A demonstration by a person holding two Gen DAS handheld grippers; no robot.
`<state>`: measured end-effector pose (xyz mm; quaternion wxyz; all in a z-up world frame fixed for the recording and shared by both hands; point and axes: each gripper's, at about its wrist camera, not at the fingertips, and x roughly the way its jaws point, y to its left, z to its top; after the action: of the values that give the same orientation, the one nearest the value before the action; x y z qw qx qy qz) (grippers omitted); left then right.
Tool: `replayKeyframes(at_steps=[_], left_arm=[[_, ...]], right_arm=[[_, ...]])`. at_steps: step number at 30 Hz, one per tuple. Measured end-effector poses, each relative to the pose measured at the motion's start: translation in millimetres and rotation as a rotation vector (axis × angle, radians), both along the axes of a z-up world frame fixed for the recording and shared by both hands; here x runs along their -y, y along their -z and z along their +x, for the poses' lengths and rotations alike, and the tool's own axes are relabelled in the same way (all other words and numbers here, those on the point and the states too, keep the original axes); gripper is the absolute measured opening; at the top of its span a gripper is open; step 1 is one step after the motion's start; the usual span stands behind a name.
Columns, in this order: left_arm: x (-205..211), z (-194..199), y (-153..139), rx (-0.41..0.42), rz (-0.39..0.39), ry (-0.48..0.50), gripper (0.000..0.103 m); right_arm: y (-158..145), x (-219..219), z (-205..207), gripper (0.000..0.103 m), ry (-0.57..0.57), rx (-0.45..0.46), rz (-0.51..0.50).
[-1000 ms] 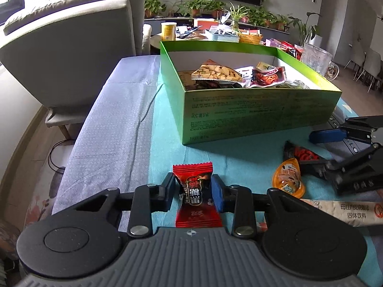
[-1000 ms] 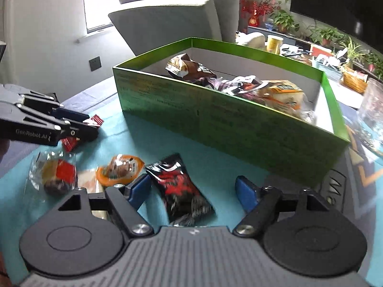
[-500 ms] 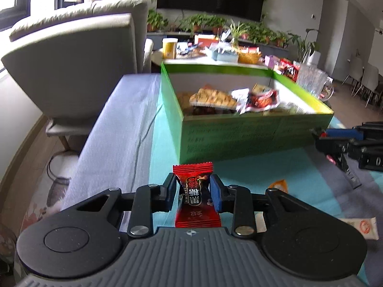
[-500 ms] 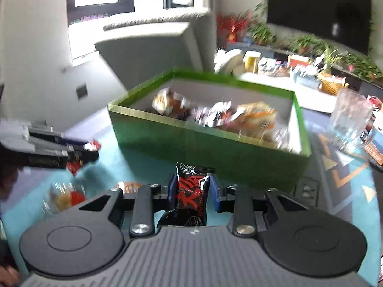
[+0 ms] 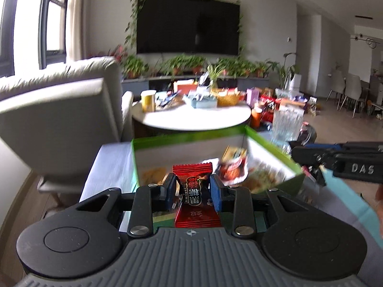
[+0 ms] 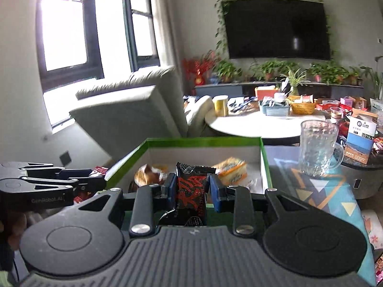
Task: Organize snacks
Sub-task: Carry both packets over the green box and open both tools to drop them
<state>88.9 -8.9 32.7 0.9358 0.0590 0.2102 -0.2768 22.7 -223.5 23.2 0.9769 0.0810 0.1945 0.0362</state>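
Above the green box (image 5: pixel 275 143), each hand-held gripper clamps a seemingly upright packet: left (image 5: pixel 193 189) red (image 5: pixel 195 189), right (image 6: pixel 191 189) black (image 6: pixel 191 191).

I see a living room: a dark TV (image 5: pixel 188 25) ringed with vines hangs on the pale wall, potted plants (image 6: pixel 275 69) line the low cabinet (image 6: pixel 239 88) below. A grey armchair (image 5: pixel 59 119) sits by bright dark-framed windows (image 6: pixel 71 28). A round white table (image 5: pixel 191 117) is cluttered. Dining chairs (image 5: pixel 347 93) stand far right on wood floor (image 5: pixel 24 205).

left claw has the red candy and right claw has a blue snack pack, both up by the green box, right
Not quite: the right claw grips a black snack pack with red print, as the right wrist view shows. The left claw does hold the red candy, both near the green box.
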Motion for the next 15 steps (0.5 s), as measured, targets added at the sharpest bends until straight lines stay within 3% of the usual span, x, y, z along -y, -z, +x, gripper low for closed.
replayKeyframes(at_steps=[7, 15], left_arm=[[26, 27, -10, 0.010, -0.021, 0.021, 0.029], [52, 65, 2, -0.019, -0.007, 0.017, 0.029]], right_arm=[[-5, 8, 9, 0.032, 0.038, 0.026, 0.047], [1, 14, 15, 0.032, 0.032, 0.032, 0.079]])
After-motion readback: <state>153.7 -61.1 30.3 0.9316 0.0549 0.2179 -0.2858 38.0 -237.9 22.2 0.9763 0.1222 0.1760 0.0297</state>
